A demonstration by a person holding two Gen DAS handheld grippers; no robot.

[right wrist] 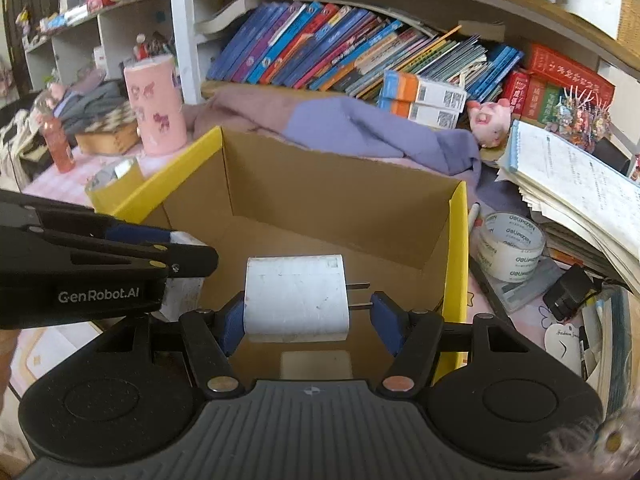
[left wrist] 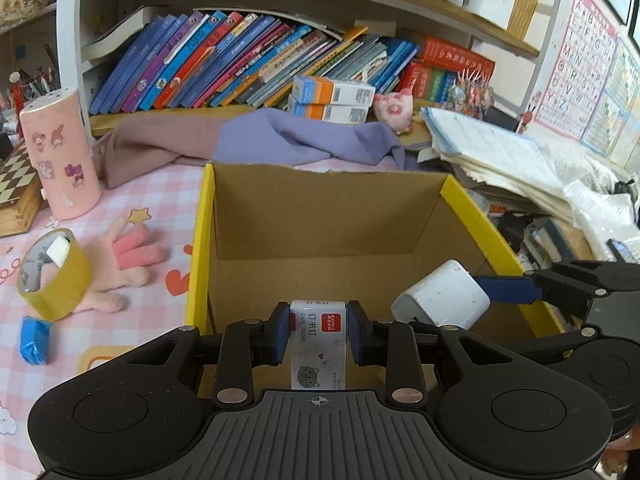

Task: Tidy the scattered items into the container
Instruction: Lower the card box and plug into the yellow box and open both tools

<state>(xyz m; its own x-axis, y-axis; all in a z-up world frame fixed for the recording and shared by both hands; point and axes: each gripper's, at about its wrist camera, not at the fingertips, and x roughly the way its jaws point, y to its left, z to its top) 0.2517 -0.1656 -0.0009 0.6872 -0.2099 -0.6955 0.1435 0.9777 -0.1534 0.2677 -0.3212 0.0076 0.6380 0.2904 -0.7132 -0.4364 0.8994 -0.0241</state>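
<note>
The left gripper [left wrist: 319, 330] is clamped on one small staple box [left wrist: 318, 344], and the right gripper [right wrist: 308, 316] holds one white charger [right wrist: 295, 298] pinched between its pad and prongs, both over the near edge of the single cardboard box [right wrist: 320, 196]. On the pink tablecloth [left wrist: 132, 196] outside lie two tape rolls: a yellow one [left wrist: 54, 276] by the box's left wall and a clear one [right wrist: 512, 246] by its right.

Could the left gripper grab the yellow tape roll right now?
Probably not yet. The left gripper is shut on the staple box over the cardboard box, so its jaws are full. The yellow tape roll sits in the open beside the pink plush hand; nothing seems to block it.
</note>
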